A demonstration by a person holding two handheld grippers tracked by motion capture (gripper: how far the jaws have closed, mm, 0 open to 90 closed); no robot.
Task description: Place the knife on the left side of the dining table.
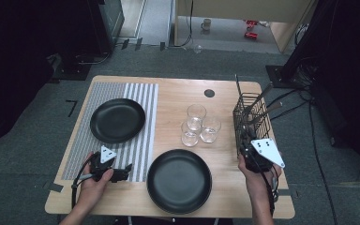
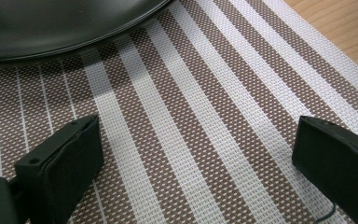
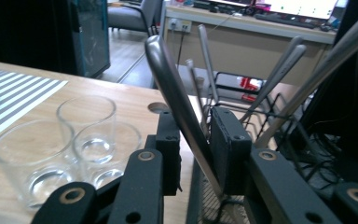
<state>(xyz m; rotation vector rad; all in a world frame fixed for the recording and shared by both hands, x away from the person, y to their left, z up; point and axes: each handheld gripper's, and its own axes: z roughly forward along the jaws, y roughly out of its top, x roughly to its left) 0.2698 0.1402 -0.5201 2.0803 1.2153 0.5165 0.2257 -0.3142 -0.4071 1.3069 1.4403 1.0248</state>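
Pinching a utensil handle (image 3: 179, 100) at the wire caddy's (image 1: 248, 115) near rim, right claw (image 3: 196, 140); left claw (image 2: 193, 154) spread over placemat (image 2: 205, 93).

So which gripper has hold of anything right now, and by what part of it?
The right gripper has its jaws around the metal handle of a utensil standing in the wire cutlery basket, partway down the handle. The left gripper is open over the striped placemat, holding nothing.

The table (image 1: 173, 89) looks like pale, smooth wood. The mat (image 2: 205, 107) is coarse woven cloth. The plates (image 1: 179, 180) are glossy black, the cutlery handle (image 3: 177, 100) polished metal, the tumblers (image 3: 65, 144) clear glass.
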